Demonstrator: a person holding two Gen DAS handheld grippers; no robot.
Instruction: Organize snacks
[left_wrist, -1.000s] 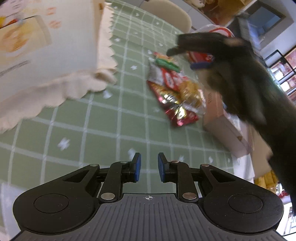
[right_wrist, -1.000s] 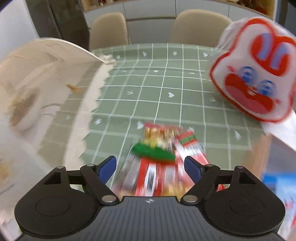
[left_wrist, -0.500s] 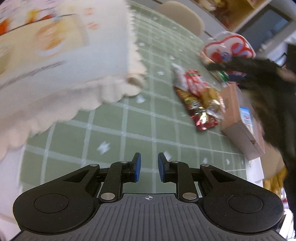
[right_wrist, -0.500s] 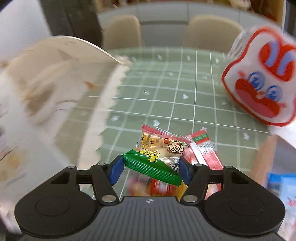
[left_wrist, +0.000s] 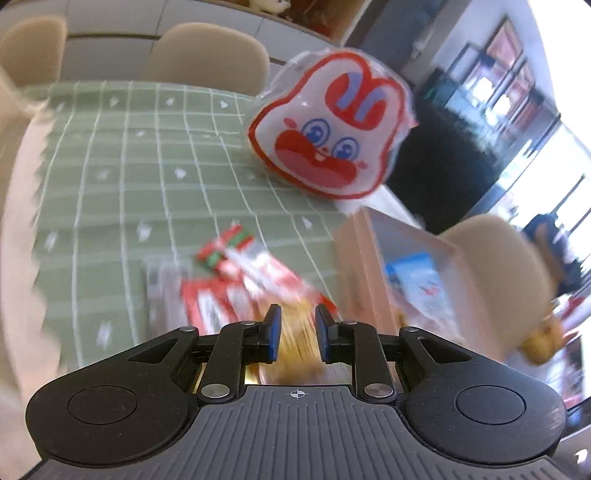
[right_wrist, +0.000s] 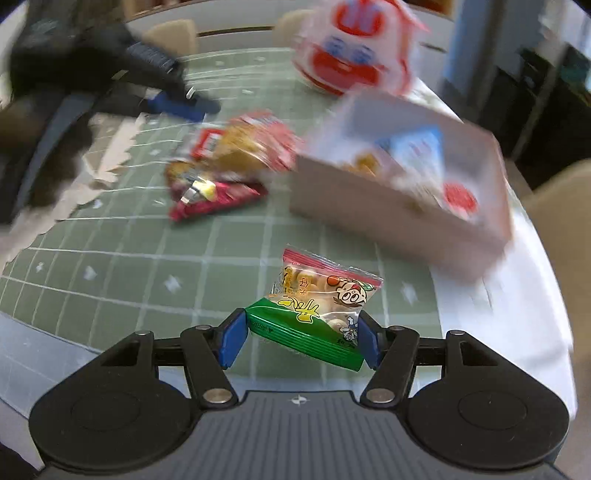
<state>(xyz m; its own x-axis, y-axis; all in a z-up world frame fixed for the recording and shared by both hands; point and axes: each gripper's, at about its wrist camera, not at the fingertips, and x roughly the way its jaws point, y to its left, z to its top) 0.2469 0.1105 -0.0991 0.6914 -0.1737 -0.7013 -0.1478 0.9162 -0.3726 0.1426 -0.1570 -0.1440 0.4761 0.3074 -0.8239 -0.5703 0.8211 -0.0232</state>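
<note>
Snack packet (right_wrist: 314, 314), green at the bottom and clear above with small biscuits showing, sits clamped between the blue pads of our right gripper (right_wrist: 301, 338), held by its lower sealed edge and lifted clear of the table, we judge. Gripping it low leaves the top free to drop into the box (right_wrist: 399, 184) that stands just ahead to the right, already holding a few packets; that box looks like the place for it.

Our left gripper (left_wrist: 297, 334) is nearly closed, a narrow gap between its pads, and we cannot tell whether it holds anything; it hovers low over the loose pile of snacks (left_wrist: 236, 288), red and golden wrappers blurred beneath it, probably lining up the next pick.

Beyond the pile stands a rabbit-faced bag (left_wrist: 328, 147), near the box's far end. The table (right_wrist: 129, 266) wears a green cloth with a white grid and small motifs. Beige chairs (left_wrist: 207, 55) line the far side, with cabinets behind and bright windows at the right.
</note>
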